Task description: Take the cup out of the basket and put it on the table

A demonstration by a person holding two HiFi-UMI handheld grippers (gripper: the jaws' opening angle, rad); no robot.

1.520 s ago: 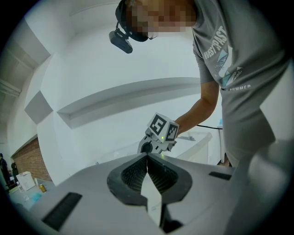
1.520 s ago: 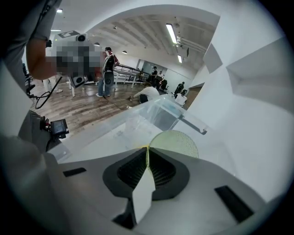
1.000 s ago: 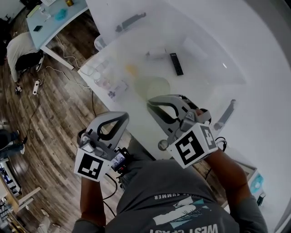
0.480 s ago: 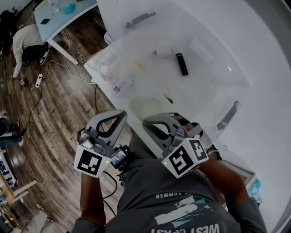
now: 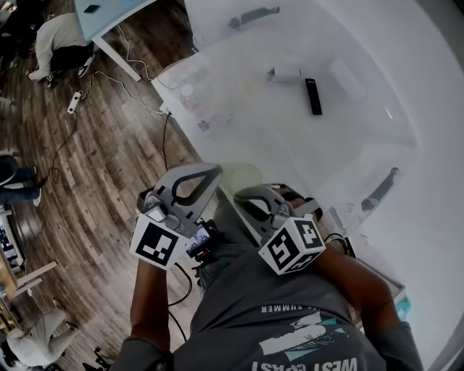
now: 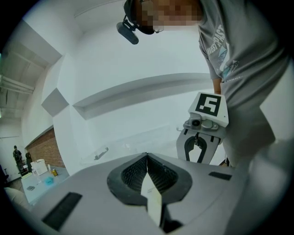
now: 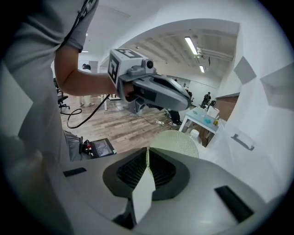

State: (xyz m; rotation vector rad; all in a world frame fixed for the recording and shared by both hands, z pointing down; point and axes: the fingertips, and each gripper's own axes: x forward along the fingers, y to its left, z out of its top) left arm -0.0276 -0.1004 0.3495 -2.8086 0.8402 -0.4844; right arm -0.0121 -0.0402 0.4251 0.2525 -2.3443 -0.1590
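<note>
A pale green round woven thing (image 5: 243, 174), perhaps the basket, lies at the white table's near edge (image 5: 217, 145), between my two grippers. It also shows just beyond the right gripper's jaws (image 7: 177, 144). I cannot make out a cup in any view. My left gripper (image 5: 212, 171) is held over the floor beside the table, jaws shut with nothing between them (image 6: 147, 158). My right gripper (image 5: 238, 198) is close to the person's body, jaws shut and empty (image 7: 147, 153). Each gripper appears in the other's view: the right gripper (image 6: 200, 147) and the left gripper (image 7: 151, 92).
On the glaring white table lie a black remote (image 5: 313, 96), a small white object (image 5: 286, 73) and clear cups (image 5: 190, 94) near the left corner. Grey handles (image 5: 254, 16) (image 5: 380, 190) show on white surfaces. Cables (image 5: 72, 101) trail over the wooden floor at left.
Both grippers have drawn back toward the person's body, the right one off the table. The pale green round thing now sits nearer the table's edge, between the gripper tips. Both stayed shut.
</note>
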